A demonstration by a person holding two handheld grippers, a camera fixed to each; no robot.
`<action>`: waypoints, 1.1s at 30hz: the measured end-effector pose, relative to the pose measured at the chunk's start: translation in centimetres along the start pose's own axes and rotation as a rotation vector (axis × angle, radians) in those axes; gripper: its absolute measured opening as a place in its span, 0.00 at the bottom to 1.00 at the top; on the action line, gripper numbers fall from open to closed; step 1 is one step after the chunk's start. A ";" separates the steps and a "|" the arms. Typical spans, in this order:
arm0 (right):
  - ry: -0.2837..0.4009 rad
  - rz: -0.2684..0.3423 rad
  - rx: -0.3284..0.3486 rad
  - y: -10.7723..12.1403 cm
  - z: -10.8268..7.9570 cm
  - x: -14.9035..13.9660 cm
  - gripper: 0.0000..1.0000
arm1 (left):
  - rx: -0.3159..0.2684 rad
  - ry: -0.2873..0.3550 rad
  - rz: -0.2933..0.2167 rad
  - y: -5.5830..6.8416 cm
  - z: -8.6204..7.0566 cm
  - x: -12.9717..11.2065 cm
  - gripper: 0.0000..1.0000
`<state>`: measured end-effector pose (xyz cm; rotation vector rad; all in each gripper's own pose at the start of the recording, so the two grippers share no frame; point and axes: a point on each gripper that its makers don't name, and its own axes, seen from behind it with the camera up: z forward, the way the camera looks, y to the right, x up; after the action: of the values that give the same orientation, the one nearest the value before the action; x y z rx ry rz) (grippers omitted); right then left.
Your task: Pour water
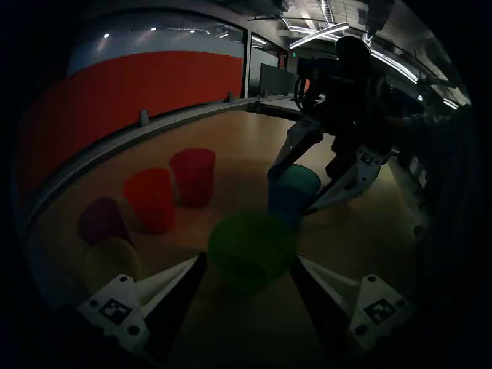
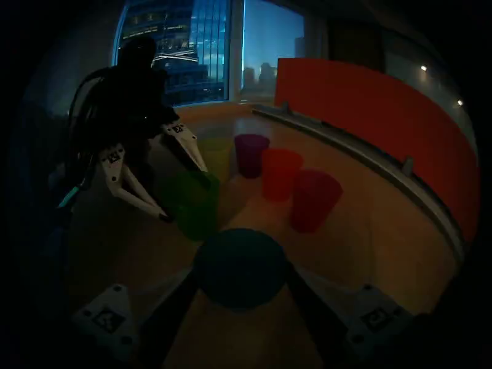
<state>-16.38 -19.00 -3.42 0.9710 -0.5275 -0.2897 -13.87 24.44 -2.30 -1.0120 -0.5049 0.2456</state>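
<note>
Beside two red plastic cups [image 1: 194, 175] on the wooden table [image 1: 246, 135], we pinch a green plastic cup [image 1: 252, 246] in our left gripper [image 1: 248, 258] and a teal plastic cup [image 2: 240, 258] in our right gripper [image 2: 242, 268], near each other, seemingly for pouring between them.

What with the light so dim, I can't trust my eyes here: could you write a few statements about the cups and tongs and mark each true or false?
1. The green cup sits between the fingers of the left tongs. True.
2. The teal cup lies tipped over. False: it stands upright between the fingers of the right tongs.
3. A purple cup stands next to a red cup. True.
4. The purple cup is nested in the green cup. False: it stands apart on the table.
</note>
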 end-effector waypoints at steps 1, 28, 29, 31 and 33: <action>0.000 -0.001 0.000 0.0 0.0 0.0 0.96 | 0.000 -0.001 0.001 0.0 0.0 0.0 0.98; 0.001 -0.006 -0.001 0.0 -0.1 -0.2 0.95 | -0.015 0.003 -0.020 0.6 0.2 0.8 0.85; 0.001 -0.005 -0.002 0.0 -0.1 -0.2 0.95 | -0.015 0.006 -0.022 0.6 0.2 0.9 0.85; 0.003 -0.005 -0.004 0.0 -0.1 -0.2 0.95 | -0.013 0.011 -0.023 0.7 0.0 1.0 0.85; 0.005 -0.004 -0.007 0.1 -0.2 -0.2 0.95 | -0.011 0.017 -0.024 0.7 -0.1 1.2 0.85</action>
<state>-16.49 -18.73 -3.49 0.9659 -0.5194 -0.2923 -12.77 25.20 -2.56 -1.0176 -0.5033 0.2126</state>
